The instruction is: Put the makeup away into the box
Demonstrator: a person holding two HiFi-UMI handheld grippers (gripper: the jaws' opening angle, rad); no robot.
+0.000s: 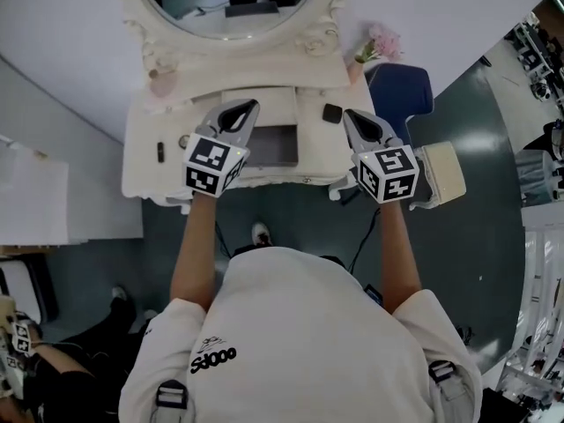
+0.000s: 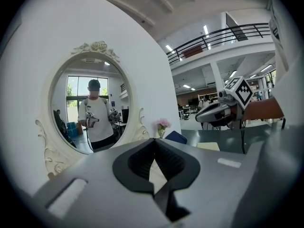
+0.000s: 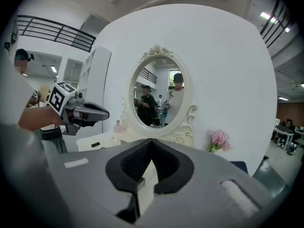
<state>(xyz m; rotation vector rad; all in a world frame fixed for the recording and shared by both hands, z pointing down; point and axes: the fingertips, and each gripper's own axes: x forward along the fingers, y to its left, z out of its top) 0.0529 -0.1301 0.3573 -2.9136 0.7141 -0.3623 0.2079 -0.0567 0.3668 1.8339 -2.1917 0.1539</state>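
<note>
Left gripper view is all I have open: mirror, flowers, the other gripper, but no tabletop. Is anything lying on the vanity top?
Observer: Yes. The head view shows a small black item on the vanity, right beside the tip of the right gripper.
Operator: Anything on the left side?
Observer: A slim dark item lies near the vanity's left edge, outboard of the left gripper. It is too small to tell what it is.
Operator: Is the right gripper carrying anything?
Observer: No. Its own view shows the jaws together with nothing between them.
</note>
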